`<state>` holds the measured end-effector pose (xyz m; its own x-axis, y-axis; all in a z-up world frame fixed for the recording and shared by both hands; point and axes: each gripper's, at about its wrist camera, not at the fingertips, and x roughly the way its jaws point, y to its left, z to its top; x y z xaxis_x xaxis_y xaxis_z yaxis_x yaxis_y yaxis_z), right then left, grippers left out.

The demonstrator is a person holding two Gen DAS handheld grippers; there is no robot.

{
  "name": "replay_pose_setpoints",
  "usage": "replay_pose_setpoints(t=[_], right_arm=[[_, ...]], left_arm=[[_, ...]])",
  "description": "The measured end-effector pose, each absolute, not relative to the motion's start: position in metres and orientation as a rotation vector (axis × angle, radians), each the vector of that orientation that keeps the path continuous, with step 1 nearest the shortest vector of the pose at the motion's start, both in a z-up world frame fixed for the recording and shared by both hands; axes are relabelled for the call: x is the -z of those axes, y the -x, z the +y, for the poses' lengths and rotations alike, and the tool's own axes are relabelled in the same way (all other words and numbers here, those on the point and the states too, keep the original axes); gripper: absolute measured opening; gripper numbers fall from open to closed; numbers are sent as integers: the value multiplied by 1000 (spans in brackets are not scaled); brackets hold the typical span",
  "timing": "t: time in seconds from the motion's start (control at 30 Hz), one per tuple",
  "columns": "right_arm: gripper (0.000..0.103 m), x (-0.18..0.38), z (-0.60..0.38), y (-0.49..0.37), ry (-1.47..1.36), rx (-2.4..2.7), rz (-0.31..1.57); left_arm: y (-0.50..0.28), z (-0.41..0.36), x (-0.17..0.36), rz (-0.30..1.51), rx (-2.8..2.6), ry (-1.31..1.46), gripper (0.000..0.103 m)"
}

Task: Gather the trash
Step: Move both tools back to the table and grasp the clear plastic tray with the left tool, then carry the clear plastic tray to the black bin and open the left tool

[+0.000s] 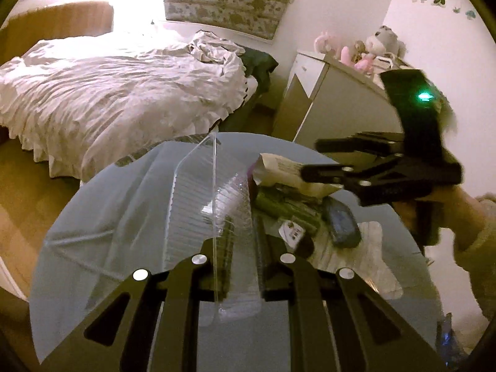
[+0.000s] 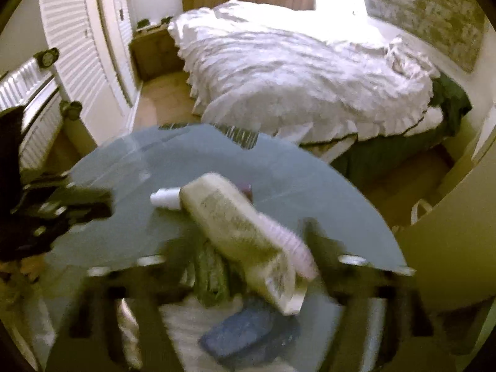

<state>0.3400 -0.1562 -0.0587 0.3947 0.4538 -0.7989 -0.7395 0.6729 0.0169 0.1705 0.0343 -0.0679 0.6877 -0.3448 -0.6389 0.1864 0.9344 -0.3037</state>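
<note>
Two tools are over the round glass counter (image 1: 93, 217). My left tool (image 1: 238, 266) is pinched nearly closed on a clear plastic container (image 1: 198, 204), whose lid edge stands up between the fingers (image 1: 217, 266) near the middle of the counter. My right tool (image 1: 313, 161) reaches in from the right side of the left view, its jaws standing wide. From its own blurred view, the right tool (image 2: 245, 266) has a pale tube (image 2: 235, 226) lying slantwise between the fingers, cap end toward the far side; I cannot tell whether the fingers touch it.

Several other scraps lie just beside the tube: a green wrapper (image 2: 210, 276) under it, a dark blue packet (image 2: 248, 331) nearer to me, and a crumpled white sheet (image 1: 372, 238) beneath the packet. A small white tag (image 1: 291, 232) sits by the green wrapper in the left view.

Beyond the counter is a bed (image 1: 124, 93) with rumpled white bedding, and a white cabinet (image 1: 313, 93) with soft toys (image 1: 369, 49) on top stands to its right. My hand (image 1: 465, 210) shows behind the right tool.
</note>
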Motion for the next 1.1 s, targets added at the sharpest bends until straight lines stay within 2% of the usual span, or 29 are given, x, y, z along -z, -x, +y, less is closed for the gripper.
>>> replay_pose_setpoints(t=[0.07, 0.1, 0.23, 0.27, 0.3, 0.53, 0.7, 0.83, 1.1], right_arm=[[73, 67, -146, -346, 392, -804, 911], [62, 74, -140, -348, 413, -807, 935], [43, 84, -126, -341, 510, -797, 909], [31, 80, -127, -338, 502, -798, 894], [27, 75, -130, -335, 493, -795, 879], [24, 15, -196, -317, 144, -814, 814], [24, -18, -281, -291, -188, -822, 816], [24, -23, -352, -269, -377, -762, 807], [24, -4, -505, -207, -592, -476, 697]], left_arm=[[-167, 40, 69, 758, 299, 254, 14], [-165, 43, 70, 757, 298, 266, 14], [-157, 51, 74, 753, 292, 305, 14], [-156, 53, 74, 753, 295, 319, 14], [-153, 54, 74, 752, 298, 332, 14], [-137, 48, 60, 711, 329, 375, 14], [-135, 19, 34, 683, 407, 361, 14], [-140, -20, 16, 669, 484, 327, 14], [-171, -145, -1, 688, 718, 290, 14]])
